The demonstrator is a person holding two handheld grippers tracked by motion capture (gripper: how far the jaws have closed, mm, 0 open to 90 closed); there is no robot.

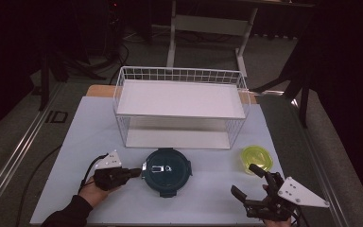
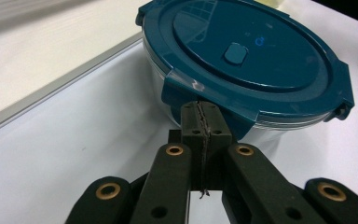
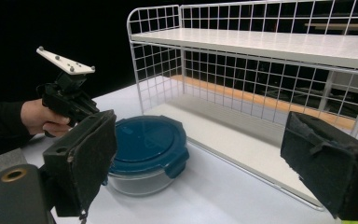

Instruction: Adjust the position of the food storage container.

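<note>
Near the front of the tabletop (image 1: 75,142) sits my round lidded container (image 1: 166,171), likely heavy, rigid, slick glass. My left gripper (image 1: 134,172), jaws pressed together, touches its lid clip; right gripper (image 1: 249,180) waits spread. I'd grasp the rim.

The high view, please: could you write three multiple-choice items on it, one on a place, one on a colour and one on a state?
1. Where does the round container with the teal lid stand?
A. on the wire rack's top shelf
B. on the table in front of the wire rack
C. inside the rack's lower level

2. What colour is the small container at the right?
A. yellow-green
B. red
C. white

3. How do the right gripper jaws stand?
A. shut on the lid
B. shut on nothing
C. open

Key: 1 B, it sits on the white table before the rack; 2 A, its lid is yellow-green; 3 C, the jaws are spread apart with nothing between.
</note>
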